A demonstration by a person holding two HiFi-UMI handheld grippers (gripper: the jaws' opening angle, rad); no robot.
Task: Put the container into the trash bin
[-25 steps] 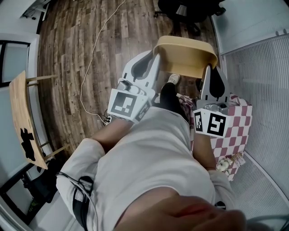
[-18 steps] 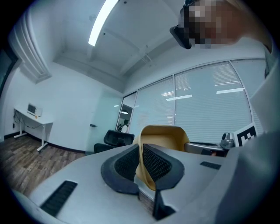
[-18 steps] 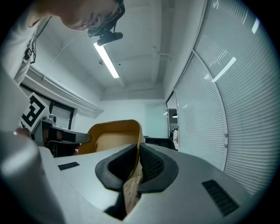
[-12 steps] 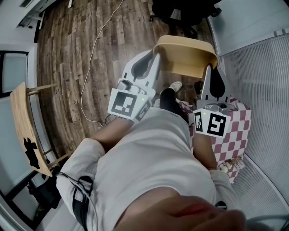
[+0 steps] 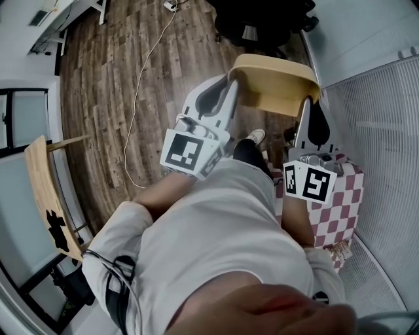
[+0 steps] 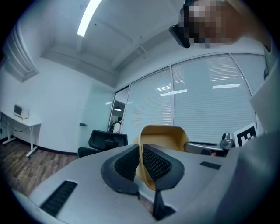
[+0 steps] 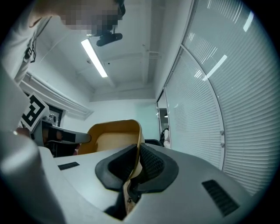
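The tan, thin-walled container with rounded corners (image 5: 272,82) hangs in the air ahead of the person, above the dark wooden plank floor (image 5: 111,91). It is gripped at two opposite sides, likely because so wide and flimsy a body would sag or twist from a single pinch. The left gripper (image 5: 226,91) is clamped on its left rim wall and the right gripper (image 5: 308,111) on its right rim wall. No trash bin shows in any view, only a black office chair (image 5: 262,19) ahead and a red-and-white checkered cloth (image 5: 340,196) to the right.

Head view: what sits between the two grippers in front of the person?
A tan container, seen in the head view; the left gripper pinches its left wall, the right gripper its right wall.
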